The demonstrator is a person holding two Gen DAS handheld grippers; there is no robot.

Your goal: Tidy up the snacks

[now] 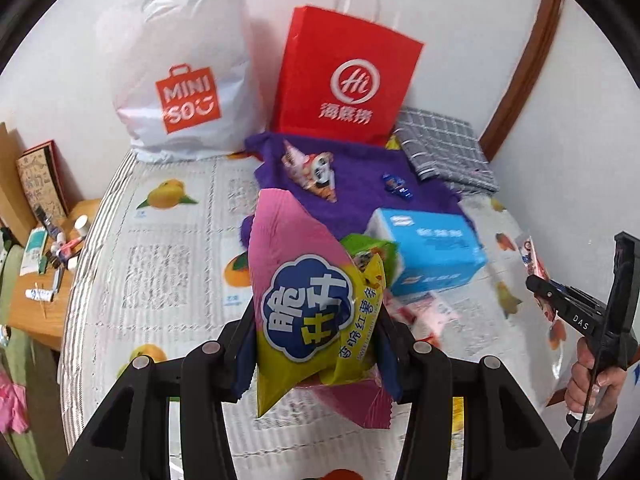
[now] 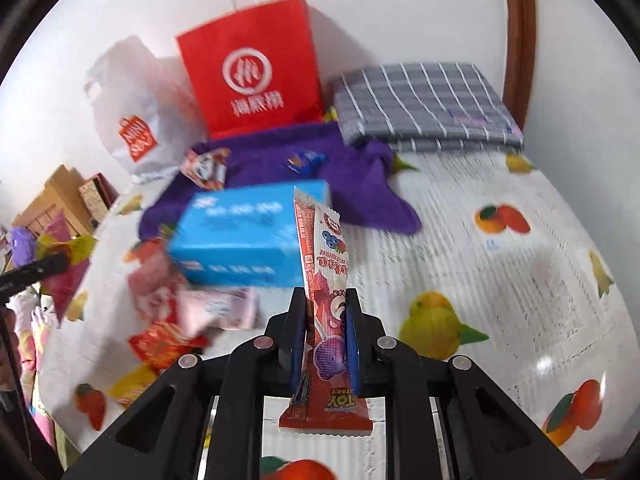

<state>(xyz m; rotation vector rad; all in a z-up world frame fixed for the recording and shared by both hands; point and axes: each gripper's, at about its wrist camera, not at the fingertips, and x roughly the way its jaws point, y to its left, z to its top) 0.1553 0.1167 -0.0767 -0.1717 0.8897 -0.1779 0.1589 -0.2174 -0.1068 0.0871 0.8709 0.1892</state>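
A pink-and-yellow crinkly snack bag (image 1: 308, 304) is clamped upright in the left gripper (image 1: 316, 344) and a slim red candy packet (image 2: 324, 312) in the right gripper (image 2: 325, 340), both lifted clear of the bed (image 2: 500, 248), seemingly for sorting toward the red paper bag (image 2: 252, 76) far ahead.

Blue box (image 2: 244, 236) and loose packets (image 2: 188, 312) ahead-left, bare bedspread (image 2: 520, 240) right
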